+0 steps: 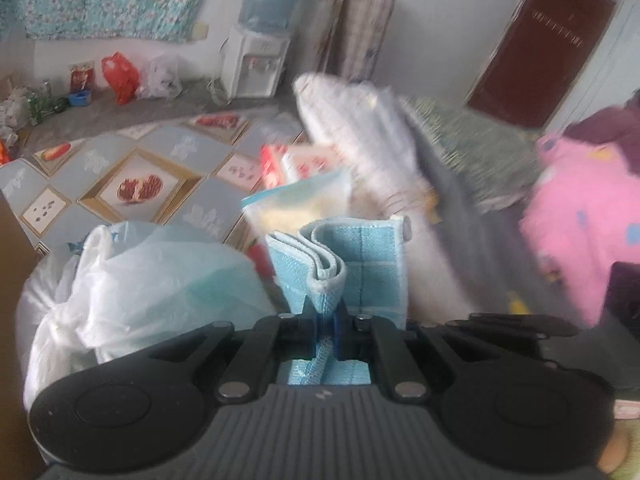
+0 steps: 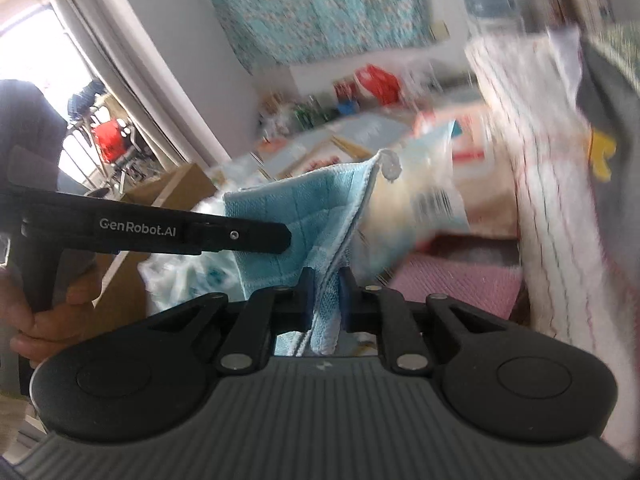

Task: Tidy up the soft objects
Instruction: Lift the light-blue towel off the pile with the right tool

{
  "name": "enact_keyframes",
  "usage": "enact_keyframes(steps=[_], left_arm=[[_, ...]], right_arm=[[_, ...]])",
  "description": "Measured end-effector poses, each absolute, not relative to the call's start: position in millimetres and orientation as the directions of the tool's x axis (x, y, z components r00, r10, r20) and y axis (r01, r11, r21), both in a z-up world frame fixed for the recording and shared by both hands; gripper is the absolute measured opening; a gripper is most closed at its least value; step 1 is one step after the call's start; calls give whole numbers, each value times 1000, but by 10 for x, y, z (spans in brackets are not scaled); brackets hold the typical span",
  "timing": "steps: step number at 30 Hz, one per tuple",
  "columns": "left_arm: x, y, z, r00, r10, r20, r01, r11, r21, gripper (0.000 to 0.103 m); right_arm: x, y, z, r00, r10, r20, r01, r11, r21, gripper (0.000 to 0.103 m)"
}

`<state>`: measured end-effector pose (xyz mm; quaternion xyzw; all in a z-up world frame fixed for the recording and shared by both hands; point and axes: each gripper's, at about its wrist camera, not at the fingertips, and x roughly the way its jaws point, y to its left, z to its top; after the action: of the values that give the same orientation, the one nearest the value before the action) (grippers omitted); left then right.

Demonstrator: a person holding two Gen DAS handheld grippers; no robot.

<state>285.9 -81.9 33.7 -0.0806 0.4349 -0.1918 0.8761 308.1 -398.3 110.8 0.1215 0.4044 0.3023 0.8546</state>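
A light blue checked cloth (image 1: 360,264) with white piping is held in the air by both grippers. My left gripper (image 1: 325,320) is shut on one folded edge of it. My right gripper (image 2: 325,292) is shut on another edge of the same cloth (image 2: 288,216), which hangs between the fingers. The left gripper's black body (image 2: 160,232), marked GenRobot.AI, shows at the left of the right wrist view, reaching the cloth. A white patterned pillow or folded bedding (image 1: 360,136) and grey fabric (image 1: 460,208) lie behind the cloth.
A white plastic bag (image 1: 132,280) bulges at the lower left. A clear packet (image 1: 304,204) stands behind the cloth. A pink printed blanket (image 1: 580,224) is at the right. A patterned floor mat (image 1: 132,184), a water dispenser (image 1: 260,60), a brown door (image 1: 548,44) and a cardboard box (image 2: 176,188) are around.
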Motion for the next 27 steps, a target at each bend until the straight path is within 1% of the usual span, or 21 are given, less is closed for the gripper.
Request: enact_keyframes(steps=[4, 7, 10, 12, 15, 19, 23, 26, 27], left_arm=[[2418, -666, 664, 574, -484, -661, 302, 875, -378, 7], [2009, -562, 799, 593, -512, -621, 328, 858, -395, 7], [1644, -438, 782, 597, -535, -598, 325, 843, -430, 7], [1409, -368, 656, 587, -545, -599, 306, 834, -460, 7], [1152, -239, 351, 566, -566, -599, 246, 810, -533, 8], [1048, -66, -162, 541, -599, -591, 133, 755, -643, 7], [1058, 9, -584, 528, -597, -605, 36, 727, -686, 7], [1112, 12, -726, 514, -619, -593, 8, 695, -719, 7], [1111, -1, -738, 515, -624, -588, 11, 690, -723, 7]], right_arm=[[2764, -3976, 1443, 499, 663, -557, -469, 748, 470, 11], [2482, -3979, 1587, 486, 702, -521, -495, 712, 498, 11], [2164, -3969, 1616, 448, 745, -494, -497, 667, 554, 11], [1965, -3935, 1541, 414, 768, -489, -483, 641, 596, 11], [1711, -3835, 1285, 360, 778, -515, -437, 628, 643, 11], [1470, -3728, 762, 284, 763, -581, -327, 647, 689, 11], [1336, -3676, 407, 268, 729, -630, -265, 685, 679, 11], [1316, -3659, 259, 277, 694, -664, -243, 719, 651, 11], [1296, -3658, 231, 280, 695, -663, -240, 719, 652, 10]])
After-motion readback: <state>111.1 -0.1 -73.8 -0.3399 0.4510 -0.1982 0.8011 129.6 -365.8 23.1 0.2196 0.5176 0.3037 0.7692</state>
